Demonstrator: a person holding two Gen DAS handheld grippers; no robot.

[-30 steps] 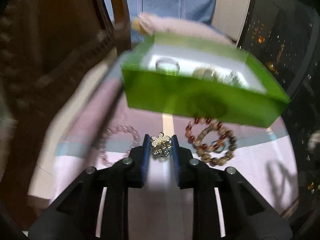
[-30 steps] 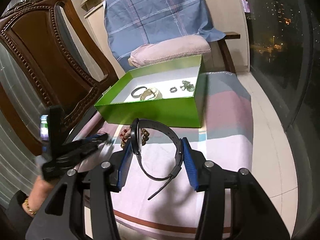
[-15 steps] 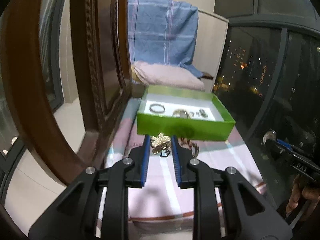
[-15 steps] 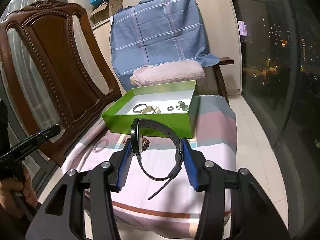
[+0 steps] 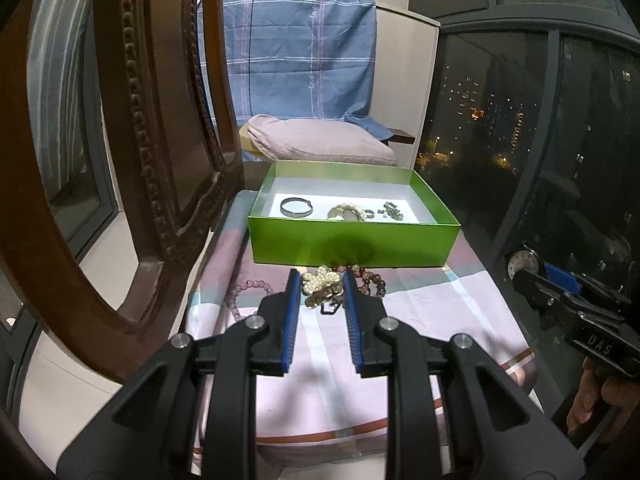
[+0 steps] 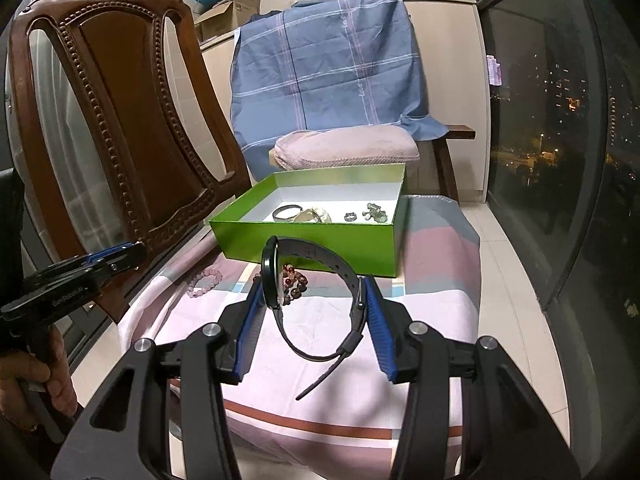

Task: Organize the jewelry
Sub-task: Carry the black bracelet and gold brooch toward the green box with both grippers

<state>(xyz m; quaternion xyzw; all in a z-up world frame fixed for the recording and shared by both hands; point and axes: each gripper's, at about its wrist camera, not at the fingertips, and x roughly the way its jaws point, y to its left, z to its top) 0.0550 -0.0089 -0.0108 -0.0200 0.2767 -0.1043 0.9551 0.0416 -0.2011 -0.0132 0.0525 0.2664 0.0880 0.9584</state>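
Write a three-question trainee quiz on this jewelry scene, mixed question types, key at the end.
1. True or false: the left claw is shut on the pearl brooch.
2. What does the right claw hold? A) black watch B) pink bead bracelet C) ring
3. Fill in: several pieces already lie inside the ____ box.

Key: 1 true; 2 A; 3 green.
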